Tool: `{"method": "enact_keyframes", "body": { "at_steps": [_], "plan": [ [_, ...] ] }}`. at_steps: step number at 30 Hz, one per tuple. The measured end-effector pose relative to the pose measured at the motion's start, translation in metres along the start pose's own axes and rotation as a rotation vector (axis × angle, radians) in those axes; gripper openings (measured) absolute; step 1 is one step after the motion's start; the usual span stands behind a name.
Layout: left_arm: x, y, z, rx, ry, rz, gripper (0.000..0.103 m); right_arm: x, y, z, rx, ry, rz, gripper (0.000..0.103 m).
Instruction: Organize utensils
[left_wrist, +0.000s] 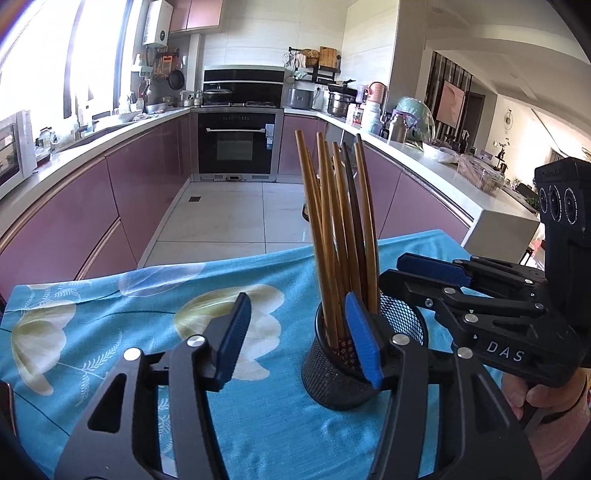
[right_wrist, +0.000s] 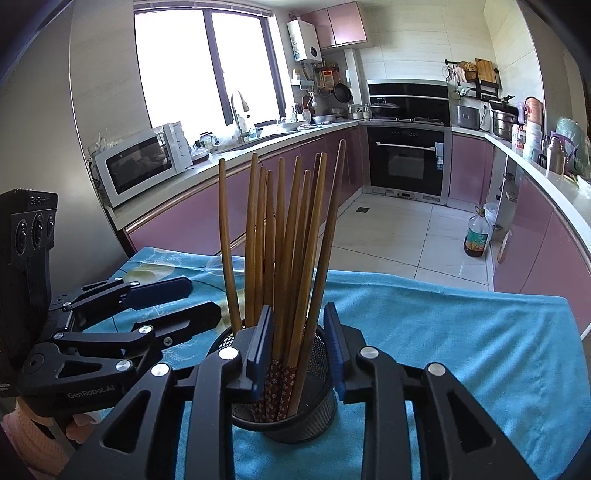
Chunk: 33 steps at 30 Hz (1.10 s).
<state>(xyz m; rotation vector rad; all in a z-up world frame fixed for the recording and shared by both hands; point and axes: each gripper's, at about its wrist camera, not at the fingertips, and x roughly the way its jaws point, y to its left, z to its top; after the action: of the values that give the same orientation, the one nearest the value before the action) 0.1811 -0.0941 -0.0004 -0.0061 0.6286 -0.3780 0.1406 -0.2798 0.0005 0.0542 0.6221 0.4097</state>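
Observation:
A black mesh cup (left_wrist: 334, 373) stands on the blue flowered cloth (left_wrist: 110, 317) and holds several wooden chopsticks (left_wrist: 332, 229) upright. My left gripper (left_wrist: 299, 339) is open and empty, its right pad just in front of the cup's left side. My right gripper (right_wrist: 299, 350) is open with its blue pads either side of the chopsticks (right_wrist: 284, 240) above the cup (right_wrist: 291, 413), not clamped on them. It also shows in the left wrist view (left_wrist: 417, 273), and the left gripper shows in the right wrist view (right_wrist: 192, 299).
The cloth-covered table (right_wrist: 443, 332) ends ahead, with tiled kitchen floor (right_wrist: 399, 236) beyond. Pink cabinets and worktops run along both sides. An oil bottle (right_wrist: 476, 236) stands on the floor at the right. A microwave (right_wrist: 144, 162) sits on the left worktop.

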Motion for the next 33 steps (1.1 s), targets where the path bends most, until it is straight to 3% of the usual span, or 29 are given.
{"method": "enact_keyframes", "body": {
  "at_steps": [2,8,15,22,33],
  "plan": [
    [-0.009,0.003,-0.004,-0.007,-0.031,0.023,0.067,-0.004,0.000,-0.002,-0.006,-0.013,-0.019,0.037],
    [-0.041,0.013,-0.021,-0.025,-0.129,0.102,0.095,-0.018,0.007,-0.016,-0.025,-0.062,-0.094,0.065],
    [-0.070,0.011,-0.043,-0.001,-0.177,0.165,0.097,-0.028,0.023,-0.035,-0.067,-0.101,-0.133,0.094],
    [-0.089,0.008,-0.057,-0.011,-0.212,0.190,0.097,-0.050,0.043,-0.054,-0.113,-0.179,-0.155,0.096],
    [-0.129,0.006,-0.076,-0.024,-0.311,0.246,0.097,-0.065,0.056,-0.071,-0.099,-0.219,-0.146,0.096]
  ]
}}
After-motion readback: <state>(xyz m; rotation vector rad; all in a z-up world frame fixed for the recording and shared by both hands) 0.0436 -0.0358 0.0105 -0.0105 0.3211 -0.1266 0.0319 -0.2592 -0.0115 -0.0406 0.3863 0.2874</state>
